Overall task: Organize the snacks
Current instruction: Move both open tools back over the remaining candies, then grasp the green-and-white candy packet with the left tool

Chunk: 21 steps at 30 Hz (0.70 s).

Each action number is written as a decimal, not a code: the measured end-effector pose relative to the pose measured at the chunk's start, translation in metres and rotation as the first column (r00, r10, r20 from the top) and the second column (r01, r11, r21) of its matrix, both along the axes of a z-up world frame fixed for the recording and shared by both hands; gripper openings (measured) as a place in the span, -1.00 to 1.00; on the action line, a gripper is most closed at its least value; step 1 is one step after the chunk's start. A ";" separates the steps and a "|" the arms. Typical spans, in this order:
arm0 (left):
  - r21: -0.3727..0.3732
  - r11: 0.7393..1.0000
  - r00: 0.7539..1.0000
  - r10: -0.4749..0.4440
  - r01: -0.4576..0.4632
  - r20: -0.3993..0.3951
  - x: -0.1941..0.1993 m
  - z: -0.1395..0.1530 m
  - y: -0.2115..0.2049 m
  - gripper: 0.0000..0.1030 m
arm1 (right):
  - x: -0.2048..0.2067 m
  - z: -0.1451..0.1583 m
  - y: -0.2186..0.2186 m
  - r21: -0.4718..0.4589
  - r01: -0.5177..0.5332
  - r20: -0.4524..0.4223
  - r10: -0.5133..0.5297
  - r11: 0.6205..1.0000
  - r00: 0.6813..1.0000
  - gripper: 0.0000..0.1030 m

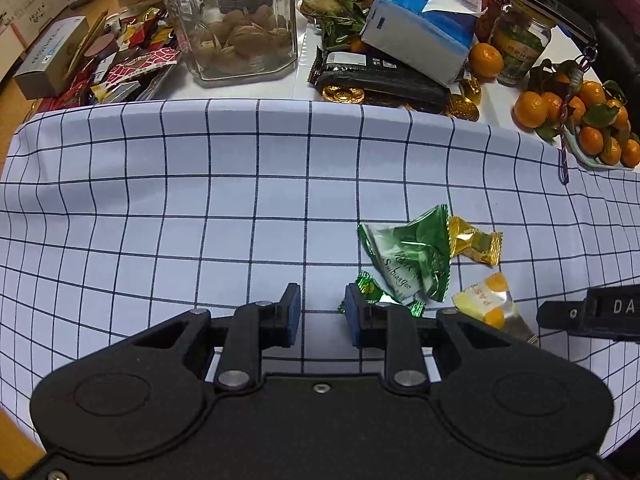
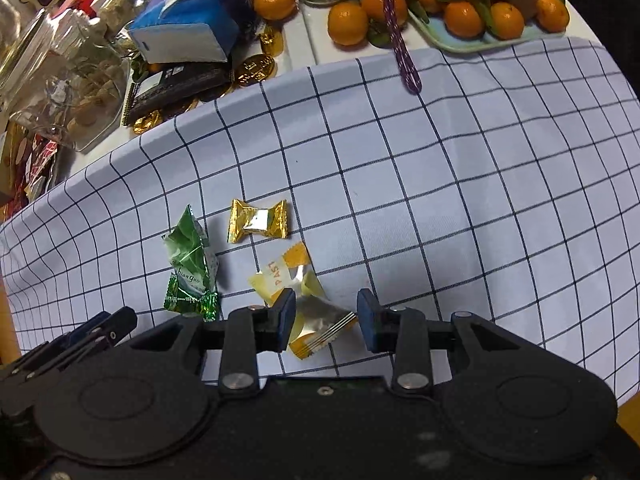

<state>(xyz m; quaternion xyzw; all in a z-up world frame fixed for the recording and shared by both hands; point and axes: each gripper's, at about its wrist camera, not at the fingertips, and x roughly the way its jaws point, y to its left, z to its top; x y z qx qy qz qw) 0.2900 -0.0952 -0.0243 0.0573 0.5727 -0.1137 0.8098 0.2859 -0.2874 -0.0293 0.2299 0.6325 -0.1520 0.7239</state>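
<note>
The yellow wrapper (image 2: 304,304) is straddled by the right gripper (image 2: 326,316), parted, seemingly untouched; crinkly foil could be pushed aside.

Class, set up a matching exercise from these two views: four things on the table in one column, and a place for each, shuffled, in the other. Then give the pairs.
Things:
1. gold candy
2. walnuts
3. mandarins
4. yellow and white wrapper

Places:
A. in a glass jar
B. on a pale tray
C. between the right gripper jaws, untouched
D. on the checked cloth, beyond the yellow and white wrapper

Pairs: 1-D, 2-A, 3-B, 4-C
</note>
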 end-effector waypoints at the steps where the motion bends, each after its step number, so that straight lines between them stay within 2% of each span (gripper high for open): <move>1: -0.007 1.000 1.000 0.003 -0.003 -0.008 0.003 -0.002 -0.003 -0.33 | 0.000 0.000 -0.002 -0.002 0.010 -0.006 -0.010 1.000 1.000 -0.28; 4: -0.023 1.000 1.000 -0.005 0.005 -0.020 0.007 -0.006 -0.009 -0.33 | -0.001 0.002 -0.006 0.002 0.031 -0.012 -0.031 1.000 0.999 -0.28; 10: -0.052 0.999 1.000 -0.010 0.010 0.003 0.012 -0.009 -0.019 -0.33 | -0.002 0.006 -0.008 0.067 0.033 -0.011 -0.033 0.997 0.999 -0.28; 17: -0.015 1.000 0.999 0.001 0.000 0.036 0.018 -0.019 -0.032 -0.35 | -0.005 0.012 -0.004 0.013 0.023 0.006 -0.023 1.000 1.000 -0.28; 21: -0.062 0.998 1.000 -0.007 0.007 0.013 0.021 -0.021 -0.035 -0.35 | -0.005 0.013 -0.003 -0.002 0.014 0.013 -0.014 1.000 1.000 -0.28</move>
